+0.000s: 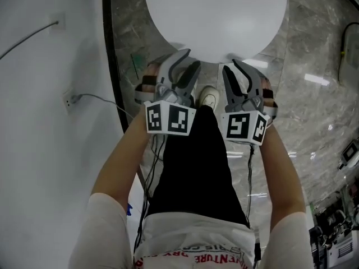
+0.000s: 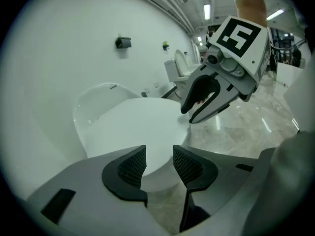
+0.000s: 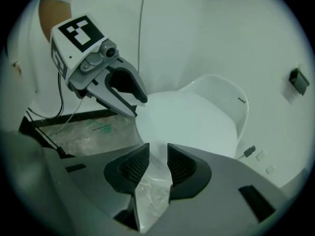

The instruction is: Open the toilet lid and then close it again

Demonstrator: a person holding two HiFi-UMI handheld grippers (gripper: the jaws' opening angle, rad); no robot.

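At the top centre of the head view we see the smooth, glossy white oval toilet lid (image 1: 216, 15), lying flat and shut. Its long axis runs up and down the frame, and its rounded front end points down toward us. Just at that front edge we hold two grey plastic tools with black ribbed pads (image 2: 132, 166), each carrying a cube of black-and-white square markers. Our left gripper (image 1: 189, 60) is released, its jaws well apart with nothing between them. Our right gripper (image 1: 233, 67) is released too, with a narrower gap that is also empty. We cannot tell whether either tip touches the lid. To the right of the lid spreads a polished grey veined marble floor (image 1: 314, 94) with bright glare. A plain white wall (image 1: 45, 66) fills the left of the frame, carrying a thin cable (image 1: 28, 38) and a small socket (image 1: 68, 100).
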